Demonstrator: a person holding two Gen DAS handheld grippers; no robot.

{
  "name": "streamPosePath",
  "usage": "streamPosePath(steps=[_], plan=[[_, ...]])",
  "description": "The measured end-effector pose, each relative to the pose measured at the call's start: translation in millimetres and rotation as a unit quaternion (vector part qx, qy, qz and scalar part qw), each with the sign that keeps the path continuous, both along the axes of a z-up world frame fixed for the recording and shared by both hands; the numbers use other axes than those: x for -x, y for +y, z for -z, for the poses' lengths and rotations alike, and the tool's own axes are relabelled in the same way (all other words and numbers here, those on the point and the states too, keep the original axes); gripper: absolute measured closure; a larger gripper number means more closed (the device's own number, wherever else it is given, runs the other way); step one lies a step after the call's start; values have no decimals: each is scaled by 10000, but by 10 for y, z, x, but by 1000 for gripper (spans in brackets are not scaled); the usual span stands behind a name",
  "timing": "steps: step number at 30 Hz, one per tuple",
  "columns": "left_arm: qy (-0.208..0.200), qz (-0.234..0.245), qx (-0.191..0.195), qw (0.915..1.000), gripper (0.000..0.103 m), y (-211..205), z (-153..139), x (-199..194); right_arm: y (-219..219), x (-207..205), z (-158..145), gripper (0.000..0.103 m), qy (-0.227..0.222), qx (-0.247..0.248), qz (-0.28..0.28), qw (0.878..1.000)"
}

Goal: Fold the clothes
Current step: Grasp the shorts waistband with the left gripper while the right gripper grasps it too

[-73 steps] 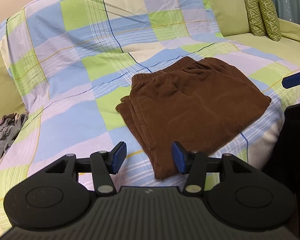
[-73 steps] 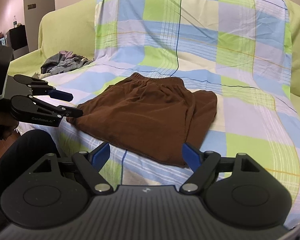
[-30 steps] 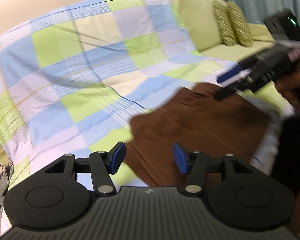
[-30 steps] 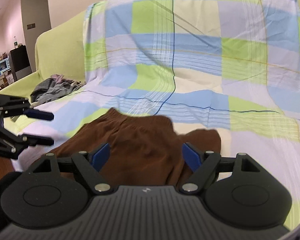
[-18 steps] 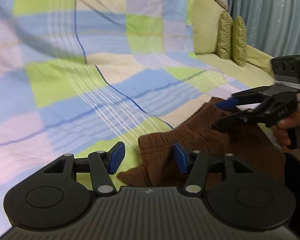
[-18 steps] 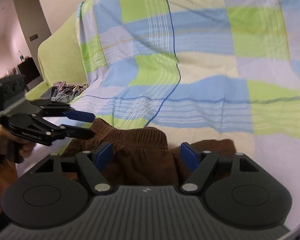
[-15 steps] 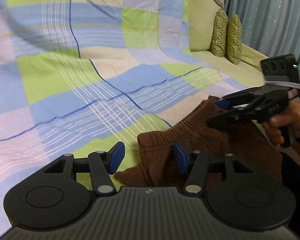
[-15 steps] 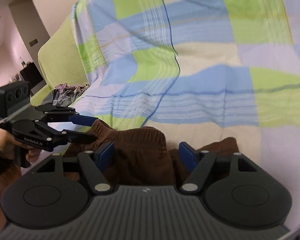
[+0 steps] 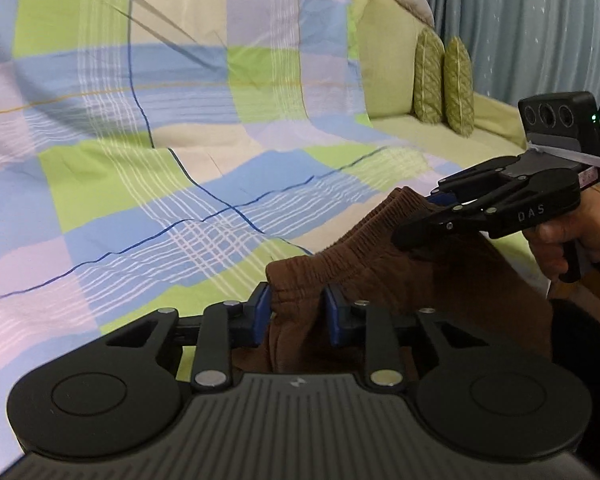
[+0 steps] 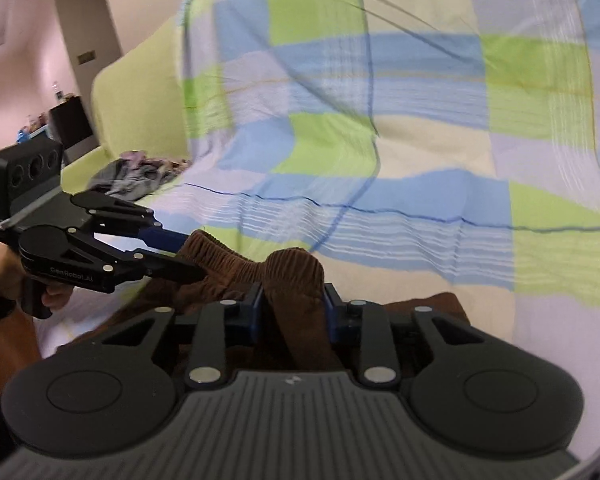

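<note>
Left wrist view: the left gripper (image 9: 295, 312) is clenched on the elastic waistband of the brown shorts (image 9: 420, 280), low in the centre of the frame. The right gripper (image 9: 416, 220) enters from the right edge and pinches the same waistband further along. In the right wrist view the right gripper (image 10: 293, 310) has a bunched fold of waistband clamped between its blue pads (image 10: 255, 312), and the left gripper (image 10: 179, 256) holds the band at centre left.

Handling: the shorts (image 10: 291, 276) look soft, light and limp. The ribbed fabric should resist slipping, but it will sag and drape between the two grip points. The gathered waistband is the thickest edge and the sound place to hold, one grip near each end.

Location: the shorts lie on the checked sheet (image 9: 179, 160) covering the sofa (image 9: 384, 76), with the waistband raised off it.

Limits of view: both gripper bodies hide the legs and hems. The fold state is therefore not visible. The right wrist view is motion-blurred, so the number of layers clamped is probably more than one but uncertain. The garment pile (image 10: 139, 176) at centre left is too small to identify.
</note>
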State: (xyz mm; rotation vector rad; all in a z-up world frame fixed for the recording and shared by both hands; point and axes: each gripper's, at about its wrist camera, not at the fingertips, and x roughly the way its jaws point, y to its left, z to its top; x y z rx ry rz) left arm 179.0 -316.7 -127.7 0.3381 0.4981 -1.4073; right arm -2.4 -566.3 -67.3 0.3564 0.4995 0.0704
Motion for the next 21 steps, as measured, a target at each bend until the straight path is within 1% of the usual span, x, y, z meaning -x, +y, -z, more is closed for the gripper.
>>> streamPosePath(steps=[3, 5, 6, 7, 8, 11, 13, 14, 16, 17, 19, 21], plan=[[-288, -47, 142, 9995, 72, 156, -164, 198, 64, 115, -129, 81, -315, 73, -129, 9994], [-303, -44, 214, 9993, 72, 252, -228, 254, 151, 236, -258, 82, -584, 213, -293, 9976], [-226, -74, 213, 9995, 72, 265, -220, 240, 179, 295, -300, 82, -716, 245, -390, 9964], [-180, -76, 197, 9996, 72, 261, -212, 232, 184, 314, -306, 82, -771, 251, -436, 9958], [-118, -77, 95, 9999, 72, 201, -154, 190, 179, 314, -292, 82, -773, 249, -468, 9956], [13, -109, -38, 9999, 72, 6, -59, 79, 77, 183, -132, 82, -502, 99, -340, 9981], [138, -114, -50, 9998, 69, -80, -25, 0, -29, 55, 10, 82, -271, -78, -169, 9995], [337, -119, -167, 9992, 61, -174, 19, -120, -67, 11, 63, 82, -184, -136, -106, 9997], [410, -108, -203, 9989, 54, -229, 59, -200, -87, 3, 99, 82, -123, -136, -70, 9998], [569, -36, -275, 9980, 51, -298, 127, -297, -95, 5, 120, 83, -80, -112, -36, 9999], [898, 12, -383, 9952, 51, -362, 206, -400, -114, 23, 182, 83, 33, -87, 53, 9999], [1287, 31, -413, 9908, 53, -405, 275, -504, -167, 26, 300, 84, 157, -330, 178, 9992]])
